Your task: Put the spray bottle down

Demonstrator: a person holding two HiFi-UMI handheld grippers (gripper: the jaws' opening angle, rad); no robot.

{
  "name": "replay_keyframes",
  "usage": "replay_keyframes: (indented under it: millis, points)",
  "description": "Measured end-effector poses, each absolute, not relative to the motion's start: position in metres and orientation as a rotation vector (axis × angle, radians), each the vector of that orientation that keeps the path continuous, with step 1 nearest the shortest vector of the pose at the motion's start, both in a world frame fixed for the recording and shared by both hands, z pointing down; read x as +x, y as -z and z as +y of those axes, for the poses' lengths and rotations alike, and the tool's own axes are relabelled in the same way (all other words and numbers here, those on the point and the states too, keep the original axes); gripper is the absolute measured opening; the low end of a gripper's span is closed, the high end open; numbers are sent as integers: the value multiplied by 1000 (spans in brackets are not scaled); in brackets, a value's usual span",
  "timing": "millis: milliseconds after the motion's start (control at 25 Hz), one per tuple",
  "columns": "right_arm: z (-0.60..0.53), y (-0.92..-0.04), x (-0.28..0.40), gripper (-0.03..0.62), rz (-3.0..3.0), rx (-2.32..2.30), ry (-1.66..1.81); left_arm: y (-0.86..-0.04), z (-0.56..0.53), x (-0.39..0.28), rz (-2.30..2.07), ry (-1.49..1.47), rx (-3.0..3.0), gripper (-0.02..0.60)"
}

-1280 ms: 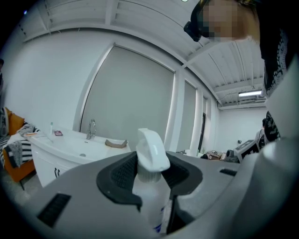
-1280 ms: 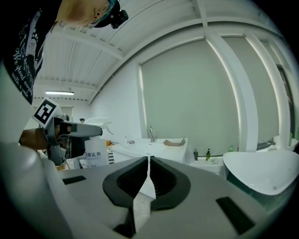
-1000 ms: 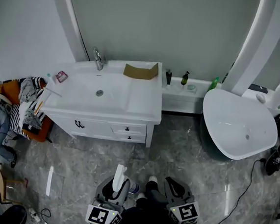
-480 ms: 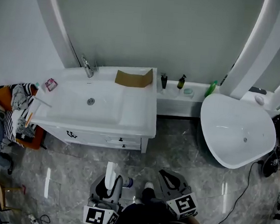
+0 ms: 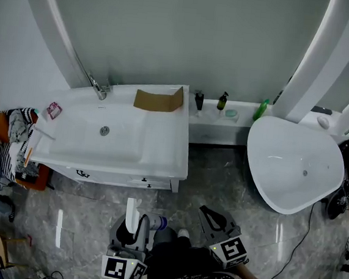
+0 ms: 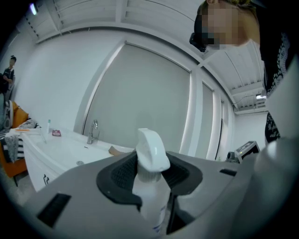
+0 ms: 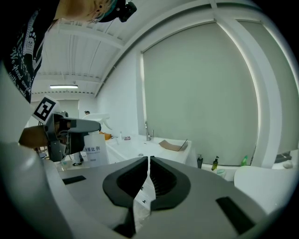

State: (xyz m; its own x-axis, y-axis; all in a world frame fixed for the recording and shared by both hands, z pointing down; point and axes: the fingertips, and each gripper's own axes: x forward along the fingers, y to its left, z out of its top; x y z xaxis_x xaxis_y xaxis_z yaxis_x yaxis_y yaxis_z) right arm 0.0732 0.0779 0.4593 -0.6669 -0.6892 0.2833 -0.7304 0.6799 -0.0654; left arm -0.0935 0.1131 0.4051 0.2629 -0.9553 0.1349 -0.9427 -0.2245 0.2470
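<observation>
The white spray bottle (image 5: pixel 133 214) stands upright between the jaws of my left gripper (image 5: pixel 134 227), low in the head view above the grey marble floor. In the left gripper view its trigger head (image 6: pixel 152 151) rises between the dark pads (image 6: pixel 122 173), which press on the neck. My right gripper (image 5: pixel 213 218) hovers to its right, jaws together with nothing in them. The right gripper view shows only a thin slit between the right gripper's (image 7: pixel 148 163) pads, with the left gripper (image 7: pixel 70 133) and the bottle (image 7: pixel 96 149) at the far left.
A white vanity with a sink (image 5: pixel 161 147) and a tap (image 5: pixel 98 88) lies ahead, a cardboard piece (image 5: pixel 159 99) on its back edge. A white bathtub (image 5: pixel 295 160) is at the right, small bottles (image 5: pixel 222 100) on the ledge between. Clothes (image 5: pixel 13 129) pile at the left.
Both grippers have been carried nearer to the vanity, which has drifted left in the head view. The left gripper keeps its hold on the bottle, and the right gripper stays shut.
</observation>
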Motion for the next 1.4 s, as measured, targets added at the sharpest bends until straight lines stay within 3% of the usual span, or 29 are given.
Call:
replay_keyframes:
  millis: [1400]
  points:
    - [-79,-445,-1,28,-2530,1504,-304,-392,-68,-186,-1557,7,2387,150]
